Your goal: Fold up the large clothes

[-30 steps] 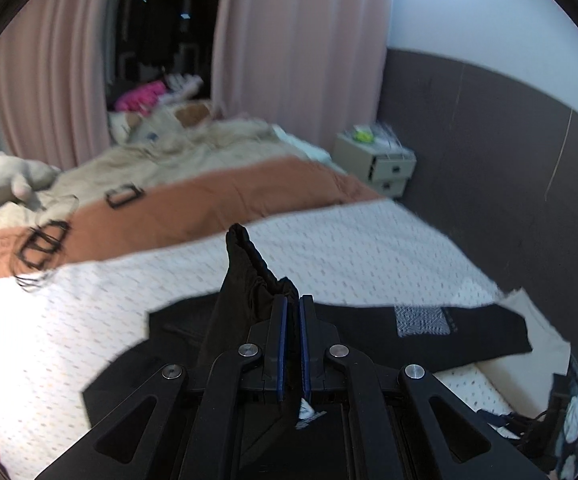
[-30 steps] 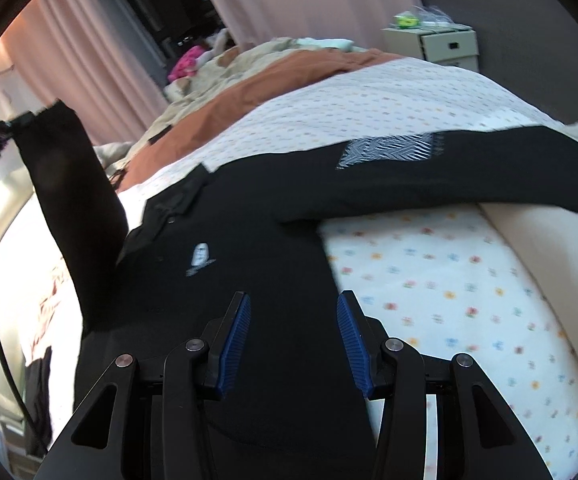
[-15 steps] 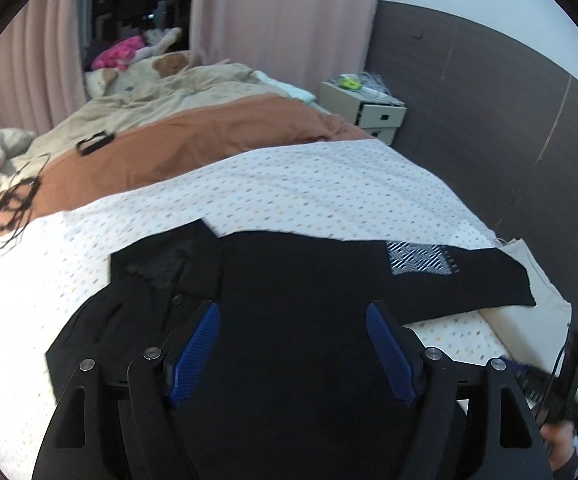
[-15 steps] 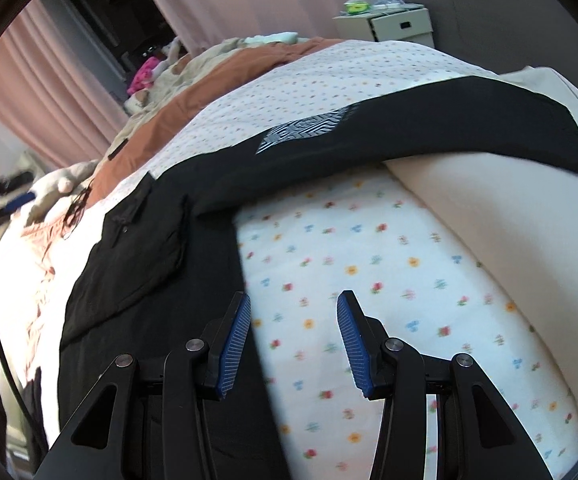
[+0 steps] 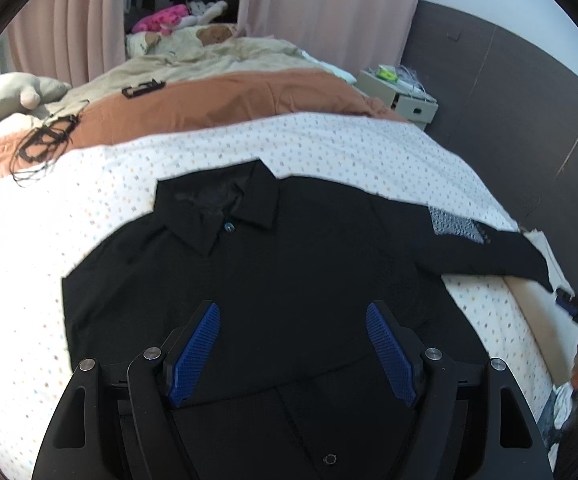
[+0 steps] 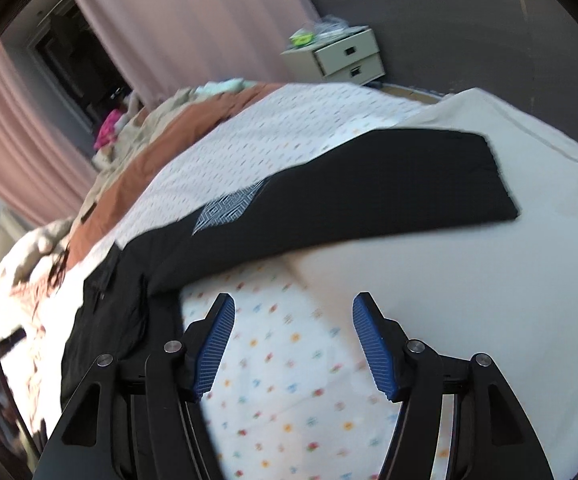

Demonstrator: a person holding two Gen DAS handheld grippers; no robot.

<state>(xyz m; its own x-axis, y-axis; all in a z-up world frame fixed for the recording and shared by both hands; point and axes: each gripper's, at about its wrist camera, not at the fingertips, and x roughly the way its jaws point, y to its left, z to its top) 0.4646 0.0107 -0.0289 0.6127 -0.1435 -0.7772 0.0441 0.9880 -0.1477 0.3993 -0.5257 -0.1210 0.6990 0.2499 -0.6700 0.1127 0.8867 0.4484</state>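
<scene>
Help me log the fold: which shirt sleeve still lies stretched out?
The sleeve with the patterned patch, reaching over the bed's edge; the other sleeve is folded in.

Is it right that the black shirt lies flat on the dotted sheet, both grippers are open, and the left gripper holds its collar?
Not quite. In the left wrist view the left gripper is open and holds nothing; the collar lies free on the black shirt. The rest stands: the shirt lies on the dotted sheet, and the right gripper is open too.

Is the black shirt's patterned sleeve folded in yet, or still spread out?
Spread out. The sleeve lies straight out from the black shirt across the bed.
</scene>
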